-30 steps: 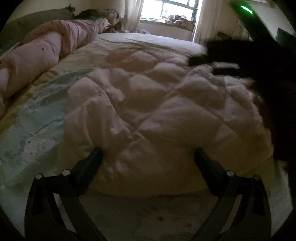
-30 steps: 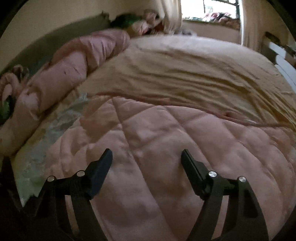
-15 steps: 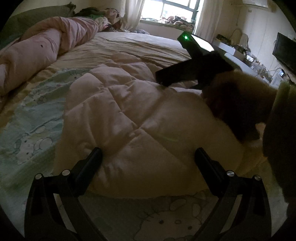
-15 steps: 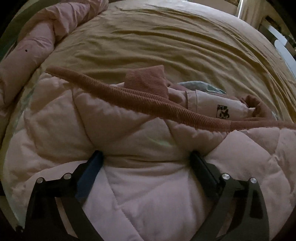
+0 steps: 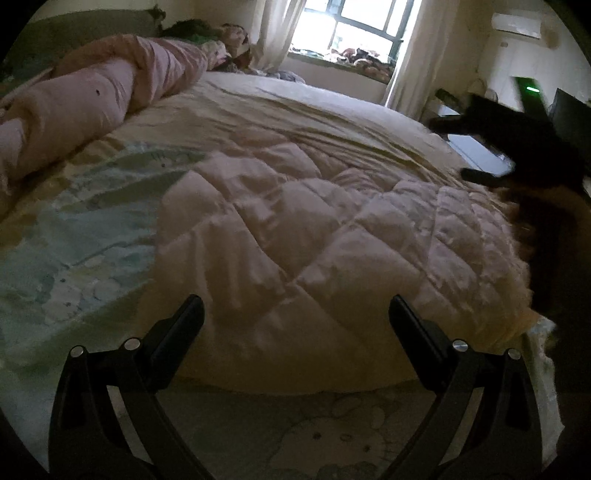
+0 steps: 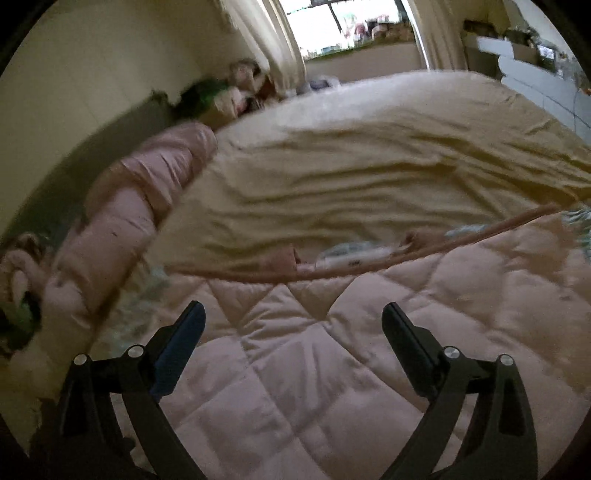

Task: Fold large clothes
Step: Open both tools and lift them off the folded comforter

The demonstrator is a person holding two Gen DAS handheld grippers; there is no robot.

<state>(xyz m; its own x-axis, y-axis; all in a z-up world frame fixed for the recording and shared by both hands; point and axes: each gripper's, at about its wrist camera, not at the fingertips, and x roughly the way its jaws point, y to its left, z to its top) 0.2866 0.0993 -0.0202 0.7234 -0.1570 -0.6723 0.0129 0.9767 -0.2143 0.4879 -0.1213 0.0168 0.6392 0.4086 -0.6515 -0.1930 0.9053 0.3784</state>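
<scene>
The left claw (image 5: 295, 314) stands wide apart, released, with nothing between its fingers; it hangs above the near edge of the pink quilted jacket (image 5: 332, 240). The right claw (image 6: 291, 321) is also released: its jaws have just been opening, and they now gape over the jacket (image 6: 369, 350) with no cloth pinched between them. In the left wrist view the right claw (image 5: 480, 147) shows as a dark blurred shape with a green light, up over the jacket's far right corner, clear of the cloth.

The jacket lies spread flat on the bed (image 5: 295, 110), folded over into a broad puffy slab, its diamond stitching facing up. Along its far edge runs a ribbed brownish-pink trim (image 6: 406, 254), and just beyond that a bit of lining with a small label peeks out. Under the jacket, at the near side, lies a pale cartoon-print sheet (image 5: 74, 258); farther off the bed is covered in yellowish wrinkled cloth. A rolled pink duvet (image 5: 92, 99) lies along the left side of the bed, well apart from the jacket. A bright window (image 5: 351, 29) with curtains stands beyond the bed.
</scene>
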